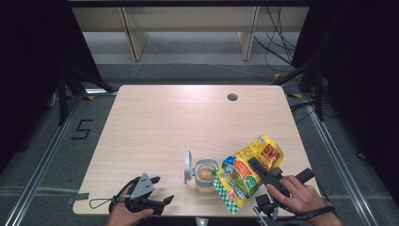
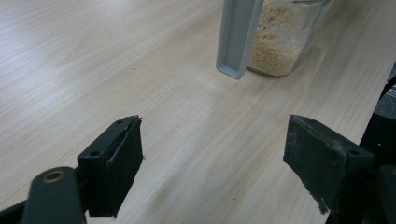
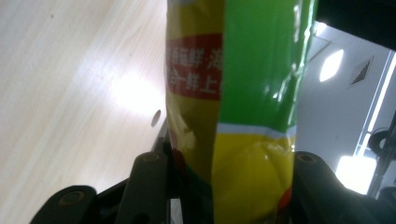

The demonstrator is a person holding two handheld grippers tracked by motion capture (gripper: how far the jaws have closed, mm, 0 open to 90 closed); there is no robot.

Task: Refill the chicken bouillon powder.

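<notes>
A small clear jar (image 1: 205, 176) of beige granules stands near the table's front edge, its grey flip lid (image 1: 188, 167) swung open to the left. My right gripper (image 1: 263, 178) is shut on a yellow and green pouch (image 1: 247, 170), which is tilted with its lower end at the jar's right rim. In the right gripper view the pouch (image 3: 238, 116) sits squeezed between both jaws of the right gripper (image 3: 229, 168). My left gripper (image 1: 162, 189) rests open on the table left of the jar. Its view shows the left gripper (image 2: 212, 144) with nothing between the jaws, and the jar (image 2: 280, 42) and lid (image 2: 236, 37) ahead.
The wooden table (image 1: 188, 117) has a round cable hole (image 1: 232, 97) at the back right. Wooden shelving and loose cables lie on the floor behind the table. Both hands are close to the front edge.
</notes>
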